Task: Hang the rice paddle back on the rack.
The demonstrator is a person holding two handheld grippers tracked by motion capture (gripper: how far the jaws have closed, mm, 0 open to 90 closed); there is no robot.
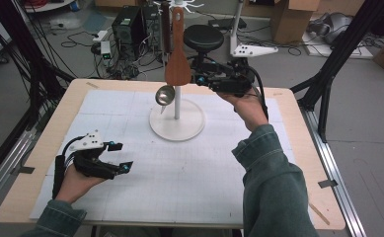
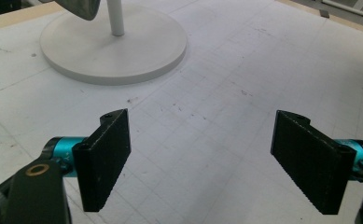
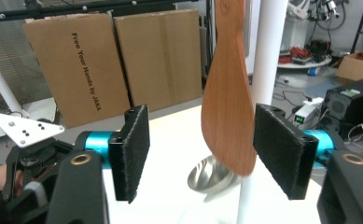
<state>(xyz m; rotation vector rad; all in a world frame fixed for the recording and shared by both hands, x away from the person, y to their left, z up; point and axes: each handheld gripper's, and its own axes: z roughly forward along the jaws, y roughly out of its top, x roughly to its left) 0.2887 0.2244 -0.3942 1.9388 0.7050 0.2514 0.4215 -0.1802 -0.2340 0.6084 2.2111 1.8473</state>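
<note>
A cluttered workshop floor with cables and cardboard boxes lies behind the bench, whose top carries a white gridded mat; a white stand rises from its round base near the far edge; a wooden spatula hangs on it beside a metal ladle; the right gripper is spread, the spatula blade between its pads without touching; the left gripper rests spread wide over bare mat.

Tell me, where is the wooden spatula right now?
In the high view the wooden spatula hangs from the white stand at the table's far middle, above the metal ladle, just left of the right tool.
</note>
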